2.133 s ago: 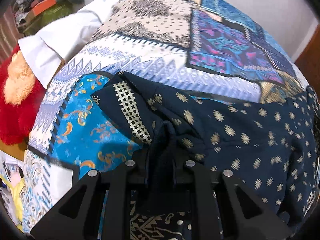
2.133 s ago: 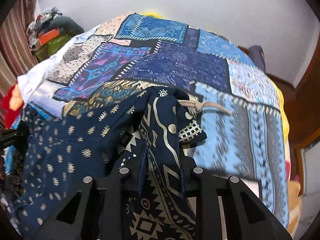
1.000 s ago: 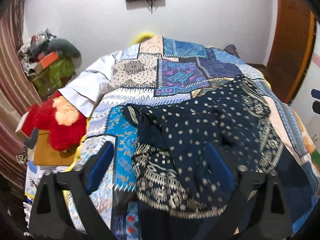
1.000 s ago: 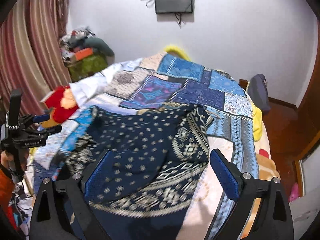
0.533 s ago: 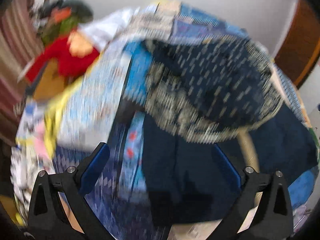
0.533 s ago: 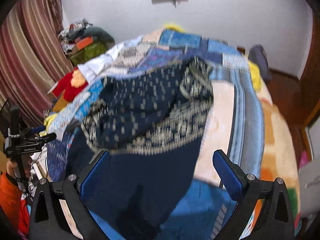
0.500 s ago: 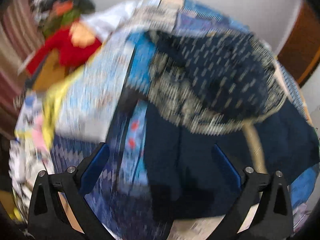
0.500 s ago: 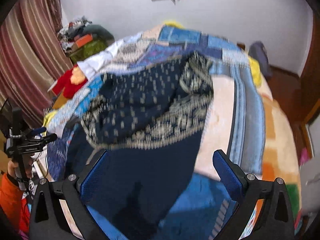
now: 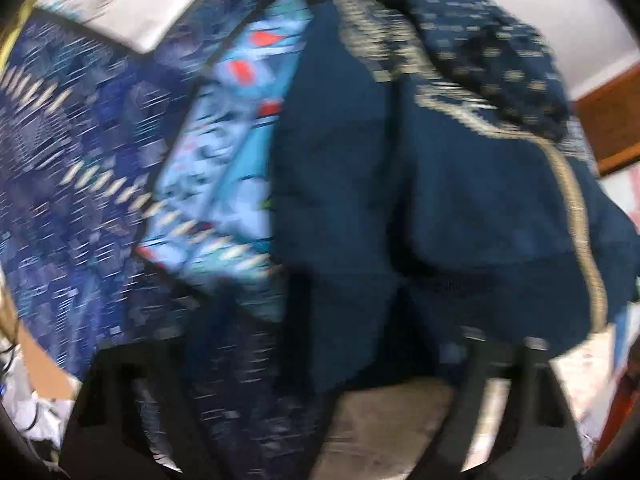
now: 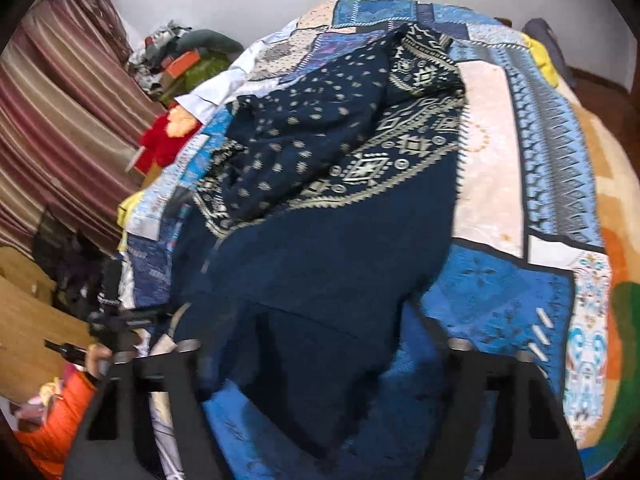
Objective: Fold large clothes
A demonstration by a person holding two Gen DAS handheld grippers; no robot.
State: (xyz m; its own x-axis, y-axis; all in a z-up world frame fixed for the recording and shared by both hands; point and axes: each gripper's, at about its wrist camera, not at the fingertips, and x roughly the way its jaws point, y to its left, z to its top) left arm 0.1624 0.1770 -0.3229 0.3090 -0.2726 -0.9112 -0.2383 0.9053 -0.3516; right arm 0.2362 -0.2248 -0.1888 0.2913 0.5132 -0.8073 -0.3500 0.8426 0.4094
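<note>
Patchwork bedspread (image 10: pixel 492 152) — navy garment (image 10: pixel 328 232) now released, both tools lower.

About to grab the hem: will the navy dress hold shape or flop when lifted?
Likely floppy: the dress lies bunched in soft wrinkles on the quilt. Probably sags between two grips, since it spans much of the bed. The near hem looks plain and thin.

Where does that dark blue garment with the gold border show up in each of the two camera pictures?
Left wrist: the dark blue garment fills the centre and right, blurred, its gold border at upper right.
Right wrist: it runs from the near edge up to the centre, on the patchwork bedspread.
Shared landmark: the patchwork bedspread.
</note>
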